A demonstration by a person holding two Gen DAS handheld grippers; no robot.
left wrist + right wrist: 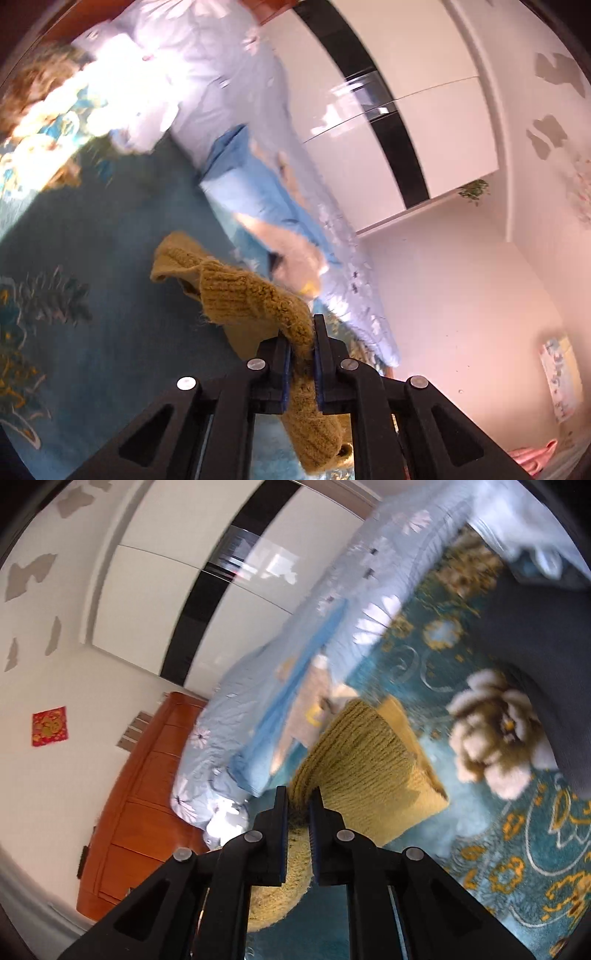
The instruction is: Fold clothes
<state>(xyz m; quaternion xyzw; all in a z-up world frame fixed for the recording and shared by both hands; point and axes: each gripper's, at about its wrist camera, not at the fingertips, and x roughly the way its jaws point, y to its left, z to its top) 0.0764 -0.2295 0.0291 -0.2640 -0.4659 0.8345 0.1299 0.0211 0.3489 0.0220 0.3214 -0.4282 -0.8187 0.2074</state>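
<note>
Sweater (236, 291), mustard knit, hung pinched between both grippers over the teal bedspread (110, 236): left gripper (302, 332) clamped one edge, right gripper (297, 803) clamped another.

Mustard knit (236, 291); teal floral bedspread (110, 236); lt-blue daisy quilt (266, 686).

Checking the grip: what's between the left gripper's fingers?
In the left wrist view, the mustard knit garment is pinched between the left gripper fingers.
</note>
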